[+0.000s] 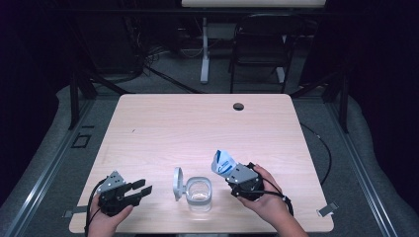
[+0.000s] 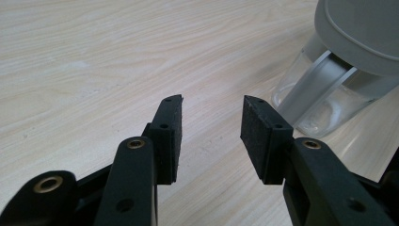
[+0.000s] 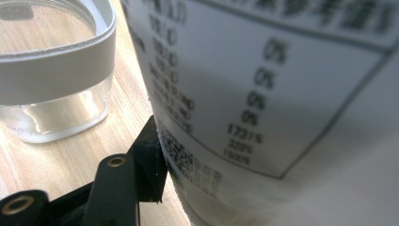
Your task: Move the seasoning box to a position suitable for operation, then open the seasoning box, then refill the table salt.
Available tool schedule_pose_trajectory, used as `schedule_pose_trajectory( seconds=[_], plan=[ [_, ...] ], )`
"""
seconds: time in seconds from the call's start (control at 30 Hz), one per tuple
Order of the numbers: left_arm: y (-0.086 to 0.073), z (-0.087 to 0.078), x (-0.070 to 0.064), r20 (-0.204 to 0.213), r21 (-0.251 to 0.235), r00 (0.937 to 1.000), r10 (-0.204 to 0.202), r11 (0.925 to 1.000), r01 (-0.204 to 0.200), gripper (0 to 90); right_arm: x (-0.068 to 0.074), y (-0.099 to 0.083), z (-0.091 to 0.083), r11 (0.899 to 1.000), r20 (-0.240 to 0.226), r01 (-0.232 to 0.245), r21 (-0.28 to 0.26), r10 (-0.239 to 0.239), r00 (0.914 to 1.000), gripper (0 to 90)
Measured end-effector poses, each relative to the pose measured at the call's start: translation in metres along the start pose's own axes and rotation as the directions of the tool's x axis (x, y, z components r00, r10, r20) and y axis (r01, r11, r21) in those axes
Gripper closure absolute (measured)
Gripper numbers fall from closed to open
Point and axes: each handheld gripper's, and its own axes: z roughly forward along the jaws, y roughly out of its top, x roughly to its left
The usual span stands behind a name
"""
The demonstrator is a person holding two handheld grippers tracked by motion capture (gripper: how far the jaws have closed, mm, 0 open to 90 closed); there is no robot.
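Right gripper [image 1: 236, 174] pinching packet [image 1: 223, 163], tilted up-left just right of open jar [image 1: 199, 193]; left gripper [image 1: 142, 190] spread, idle.

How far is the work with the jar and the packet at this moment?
Done: the clear jar stands open, its grey lid flipped up at its left side. In hand: the right gripper holds the white and blue packet beside the jar. The left gripper waits open, empty. Left: the jar looks empty, so nothing seems poured yet.
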Motion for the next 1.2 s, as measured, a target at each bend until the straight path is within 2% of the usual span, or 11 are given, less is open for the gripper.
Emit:
schedule_pose_trajectory(
  seconds=[0.27,0.5,0.63,0.67,0.8,0.97,1.1,1.2],
  plan=[
    [0.0023,-0.0007,0.0040,-0.004,-0.004,1.0000,-0.008,1.0000,0.008,58.8,0.0027,-0.0007,0.0009,1.000,0.010,0.023,-0.002,-0.023,0.9997,44.7],
    [0.0039,0.0014,0.0041,0.000,-0.010,0.9999,-0.011,0.9999,0.011,58.5,0.0046,0.0007,0.0017,0.997,0.038,0.077,0.013,-0.077,0.9963,44.7],
    [0.0031,0.0015,0.0032,0.000,0.005,1.0000,-0.007,1.0000,0.007,58.5,0.0046,0.0005,0.0007,0.996,0.042,0.088,0.003,-0.088,0.9953,44.7],
    [0.0023,0.0021,0.0030,-0.004,-0.008,1.0000,-0.007,0.9999,0.007,58.5,0.0039,0.0009,-0.0005,0.995,0.048,0.097,0.013,-0.097,0.9941,44.7],
    [0.0029,0.0004,0.0040,-0.007,-0.010,0.9999,-0.012,0.9999,0.012,58.3,0.0023,0.0006,-0.0029,0.995,0.056,0.101,0.009,-0.101,0.9933,44.7],
    [0.0025,-0.0002,0.0048,-0.008,-0.010,0.9999,-0.012,0.9999,0.012,58.4,0.0029,-0.0005,-0.0025,0.992,0.063,0.126,0.020,-0.127,0.9899,44.7],
    [0.0021,-0.0010,0.0046,-0.010,-0.005,0.9999,-0.012,0.9999,0.012,58.4,0.0053,-0.0011,-0.0018,0.985,0.084,0.168,0.031,-0.170,0.9818,44.7],
    [0.0015,-0.0021,0.0052,-0.018,-0.012,0.9997,-0.016,0.9998,0.016,58.2,0.0061,-0.0013,-0.0015,0.983,0.085,0.179,0.036,-0.182,0.9796,44.8]
  ],
)
